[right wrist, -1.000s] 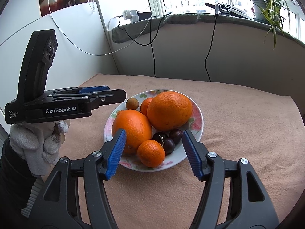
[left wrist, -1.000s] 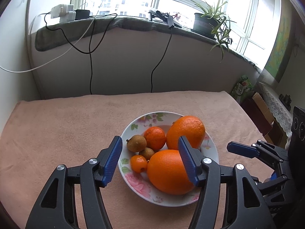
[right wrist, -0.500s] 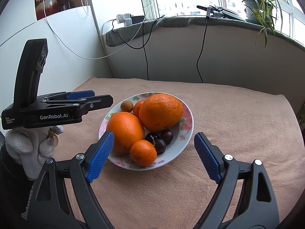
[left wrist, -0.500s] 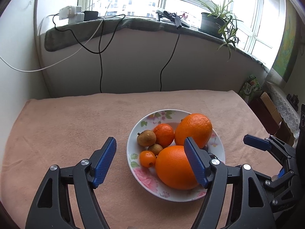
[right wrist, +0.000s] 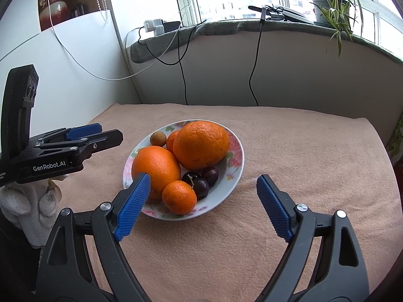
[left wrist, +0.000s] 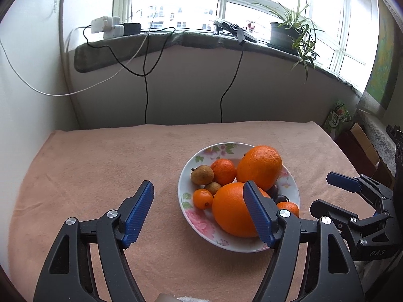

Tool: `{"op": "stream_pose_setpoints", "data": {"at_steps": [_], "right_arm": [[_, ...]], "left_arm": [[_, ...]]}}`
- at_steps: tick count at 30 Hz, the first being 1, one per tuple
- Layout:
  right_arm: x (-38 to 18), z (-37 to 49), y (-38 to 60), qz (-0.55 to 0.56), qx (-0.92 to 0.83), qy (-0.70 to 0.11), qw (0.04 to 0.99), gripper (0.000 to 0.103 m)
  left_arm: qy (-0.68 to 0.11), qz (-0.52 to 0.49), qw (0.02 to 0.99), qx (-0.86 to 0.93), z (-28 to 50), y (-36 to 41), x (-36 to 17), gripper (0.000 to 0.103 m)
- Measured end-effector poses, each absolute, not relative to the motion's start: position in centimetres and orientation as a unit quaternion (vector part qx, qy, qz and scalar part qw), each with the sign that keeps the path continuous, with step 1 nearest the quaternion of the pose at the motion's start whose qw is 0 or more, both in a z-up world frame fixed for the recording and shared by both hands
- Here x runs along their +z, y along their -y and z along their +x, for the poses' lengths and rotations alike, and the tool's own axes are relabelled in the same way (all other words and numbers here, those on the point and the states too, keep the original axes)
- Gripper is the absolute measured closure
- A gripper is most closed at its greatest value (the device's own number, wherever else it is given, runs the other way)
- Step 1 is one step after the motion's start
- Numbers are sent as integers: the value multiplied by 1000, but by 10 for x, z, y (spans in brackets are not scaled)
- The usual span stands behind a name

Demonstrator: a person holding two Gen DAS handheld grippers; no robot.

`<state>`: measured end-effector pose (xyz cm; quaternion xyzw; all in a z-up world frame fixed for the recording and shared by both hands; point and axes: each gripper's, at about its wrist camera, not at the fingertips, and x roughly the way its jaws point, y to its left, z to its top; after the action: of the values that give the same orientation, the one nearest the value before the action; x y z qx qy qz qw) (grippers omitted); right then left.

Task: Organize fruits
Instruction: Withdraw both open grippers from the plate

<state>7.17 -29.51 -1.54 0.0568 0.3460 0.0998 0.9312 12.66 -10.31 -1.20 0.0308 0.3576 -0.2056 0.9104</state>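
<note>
A floral plate (left wrist: 195, 217) (right wrist: 235, 173) sits on the pink cloth. It holds two large oranges (left wrist: 259, 167) (right wrist: 201, 144), small tangerines (left wrist: 223, 171) (right wrist: 179, 197), brown longans (left wrist: 202, 175) (right wrist: 158, 139) and dark plums (right wrist: 205, 180). My left gripper (left wrist: 199, 210) is open and empty, just short of the plate's near left rim. My right gripper (right wrist: 204, 201) is open and empty, spread wide in front of the plate. Each gripper shows in the other's view (left wrist: 352, 188) (right wrist: 80, 133).
The pink cloth (left wrist: 100, 166) covers the table, which ends at a wall with hanging cables (left wrist: 146, 93). A sill above carries chargers (left wrist: 105, 26) and a potted plant (left wrist: 289, 36). Boxes (left wrist: 362, 146) stand past the table's right edge.
Both grippers have pulled back from the plate and opened wider. The left one has shifted left of the near orange. The fruit has not moved.
</note>
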Motion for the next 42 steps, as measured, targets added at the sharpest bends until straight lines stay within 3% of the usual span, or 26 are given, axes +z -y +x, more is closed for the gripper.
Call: {"op": "stream_pose_setpoints", "data": {"at_steps": [42], "right_arm": [[-17, 71, 306, 75, 75, -351, 930, 14]], "left_arm": [[-337, 37, 923, -180, 91, 98, -8, 24]]}}
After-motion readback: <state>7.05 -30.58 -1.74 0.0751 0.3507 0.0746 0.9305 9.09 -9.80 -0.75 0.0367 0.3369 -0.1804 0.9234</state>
